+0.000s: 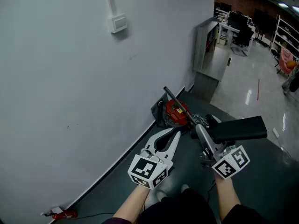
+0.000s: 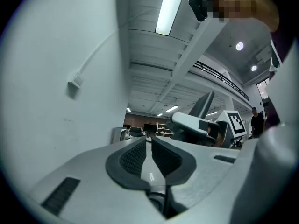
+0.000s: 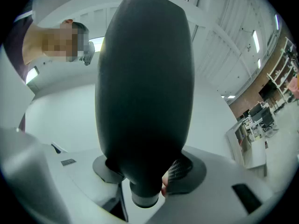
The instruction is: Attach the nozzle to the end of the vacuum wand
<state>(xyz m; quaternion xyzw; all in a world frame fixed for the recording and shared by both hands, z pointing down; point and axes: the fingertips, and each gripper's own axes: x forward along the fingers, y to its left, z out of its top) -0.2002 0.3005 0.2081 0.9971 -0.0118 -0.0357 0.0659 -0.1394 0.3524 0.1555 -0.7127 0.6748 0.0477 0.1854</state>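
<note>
My right gripper [image 1: 206, 128] is shut on a black, wide flat nozzle [image 1: 239, 129], which sticks out to the right above the floor. In the right gripper view the nozzle [image 3: 145, 92] fills the middle, its round neck clamped between the pads of my right gripper [image 3: 145, 174]. A red vacuum cleaner [image 1: 176, 112] lies on the floor by the wall, and its dark wand [image 1: 170, 96] slants up to the left. My left gripper [image 1: 175, 135] hovers just short of the vacuum, its jaws together with nothing between them. The left gripper [image 2: 148, 155] looks level along the wall.
A pale wall runs along the left, with a white box [image 1: 117, 23] mounted on it. A grey cabinet [image 1: 208, 50] stands behind the vacuum. White cable [image 1: 200, 119] lies tangled beside the vacuum. A small red object [image 1: 63, 214] lies at the wall's foot, lower left.
</note>
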